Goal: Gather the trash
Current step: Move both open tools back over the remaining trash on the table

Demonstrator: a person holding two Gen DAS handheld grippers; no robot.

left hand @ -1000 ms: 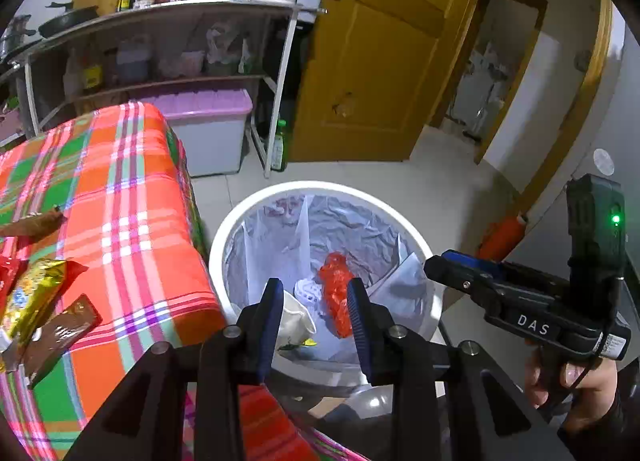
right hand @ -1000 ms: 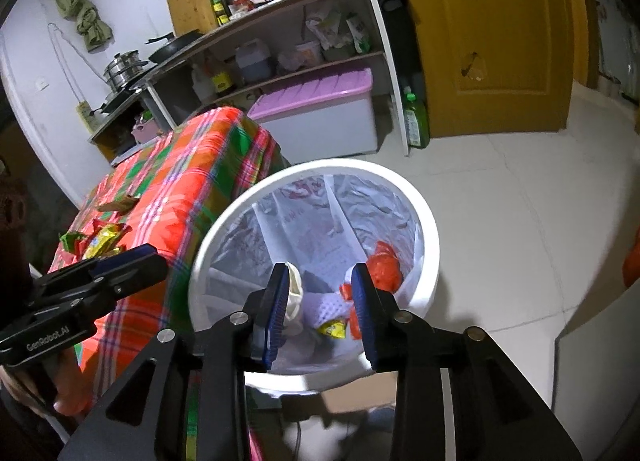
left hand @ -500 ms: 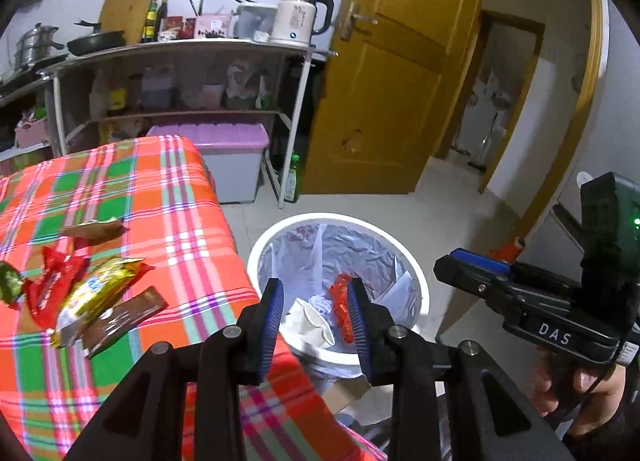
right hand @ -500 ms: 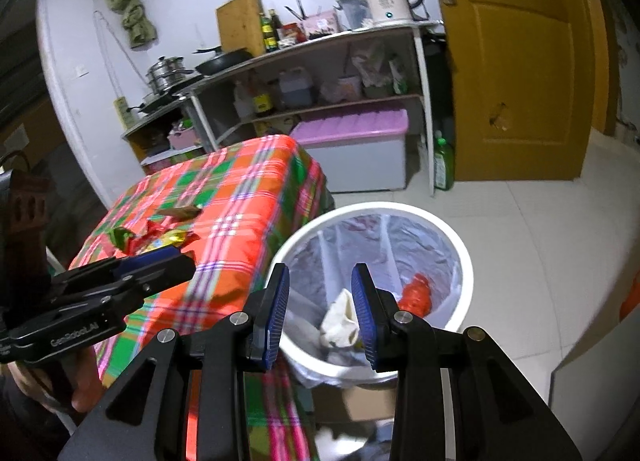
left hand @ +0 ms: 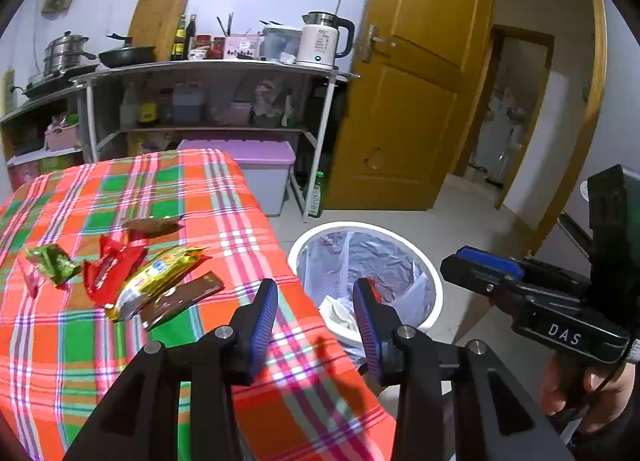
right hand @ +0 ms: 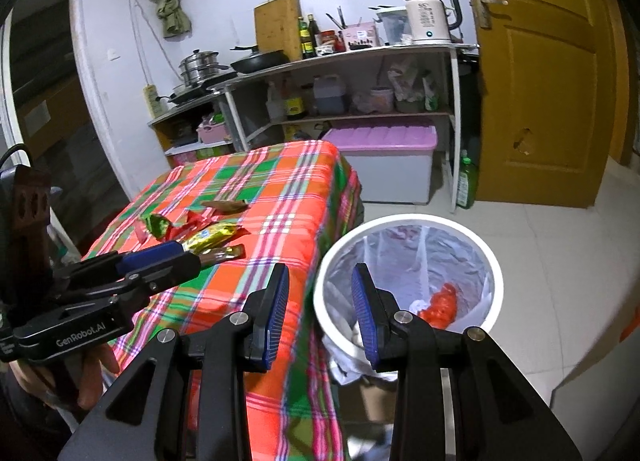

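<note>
Both jaws empty, part open; left (left hand: 316, 315) just widened; wrappers (left hand: 160, 281) ahead-left.

On my checked cloth lie 6 wrappers in a loose cluster. A brown wrapper (left hand: 154, 224) lies farthest back, apart from the others. A green wrapper (left hand: 51, 262) and a small pink wrapper (left hand: 31, 281) sit at the left. A crumpled red wrapper (left hand: 110, 267) lies beside a long gold wrapper (left hand: 158, 277), which overlaps a flat dark brown wrapper (left hand: 182, 300). On the floor beside the cloth, my white bin (right hand: 408, 222) holds red and white trash in its clear liner.
</note>
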